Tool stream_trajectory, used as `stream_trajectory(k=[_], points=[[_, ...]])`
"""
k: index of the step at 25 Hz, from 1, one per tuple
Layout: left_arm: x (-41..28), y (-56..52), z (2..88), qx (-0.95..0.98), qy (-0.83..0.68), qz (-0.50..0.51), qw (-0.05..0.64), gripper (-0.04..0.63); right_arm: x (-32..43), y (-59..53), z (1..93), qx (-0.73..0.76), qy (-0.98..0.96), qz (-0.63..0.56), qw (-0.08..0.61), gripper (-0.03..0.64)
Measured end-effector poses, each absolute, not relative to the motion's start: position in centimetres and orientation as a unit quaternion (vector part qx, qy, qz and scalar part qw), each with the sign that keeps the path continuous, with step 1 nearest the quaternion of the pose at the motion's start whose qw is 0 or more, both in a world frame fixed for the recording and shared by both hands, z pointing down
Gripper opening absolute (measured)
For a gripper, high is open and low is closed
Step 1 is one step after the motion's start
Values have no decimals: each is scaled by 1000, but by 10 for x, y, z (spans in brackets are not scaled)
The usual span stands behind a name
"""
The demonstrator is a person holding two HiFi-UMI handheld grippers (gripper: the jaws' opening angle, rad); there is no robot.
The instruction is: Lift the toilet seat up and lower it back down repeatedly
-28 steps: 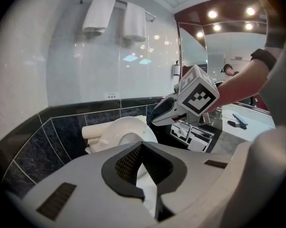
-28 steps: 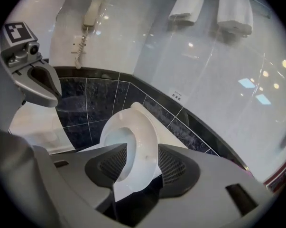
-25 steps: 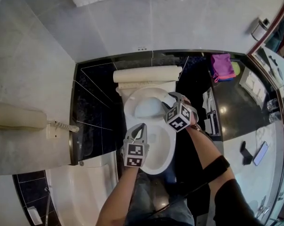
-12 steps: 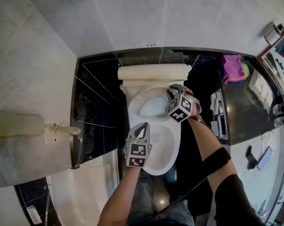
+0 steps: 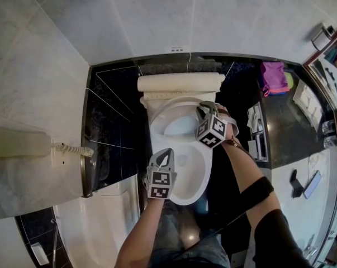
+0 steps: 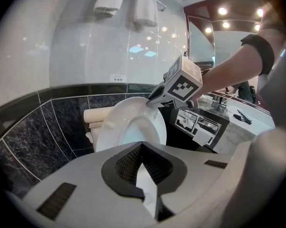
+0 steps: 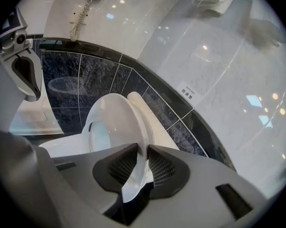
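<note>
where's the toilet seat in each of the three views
Head view: toilet seat just above centre, tilted up over the bowl.
Left gripper view: toilet seat centre-left, tilted up in front of the black tiles.
Right gripper view: toilet seat lower centre-left, its ring facing left.
Shared landmark: the small wall label above the black tile band.
</note>
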State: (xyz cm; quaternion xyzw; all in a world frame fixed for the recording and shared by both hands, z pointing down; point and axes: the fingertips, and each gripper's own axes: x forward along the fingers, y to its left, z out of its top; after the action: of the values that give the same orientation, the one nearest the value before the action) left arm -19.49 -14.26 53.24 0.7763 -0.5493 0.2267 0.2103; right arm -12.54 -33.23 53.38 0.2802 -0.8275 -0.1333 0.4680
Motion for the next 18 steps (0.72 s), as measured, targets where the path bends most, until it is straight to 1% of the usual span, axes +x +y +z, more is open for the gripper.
stream_trajectory(k=[8,18], points=[[-178,-113,550,766,-551,228,238,-5,-114,-278,523,272,-836,-147,453,89],[-144,-73,572,751,-560,231,261,-5,-90,-175,526,247,-844,-190,438,89]])
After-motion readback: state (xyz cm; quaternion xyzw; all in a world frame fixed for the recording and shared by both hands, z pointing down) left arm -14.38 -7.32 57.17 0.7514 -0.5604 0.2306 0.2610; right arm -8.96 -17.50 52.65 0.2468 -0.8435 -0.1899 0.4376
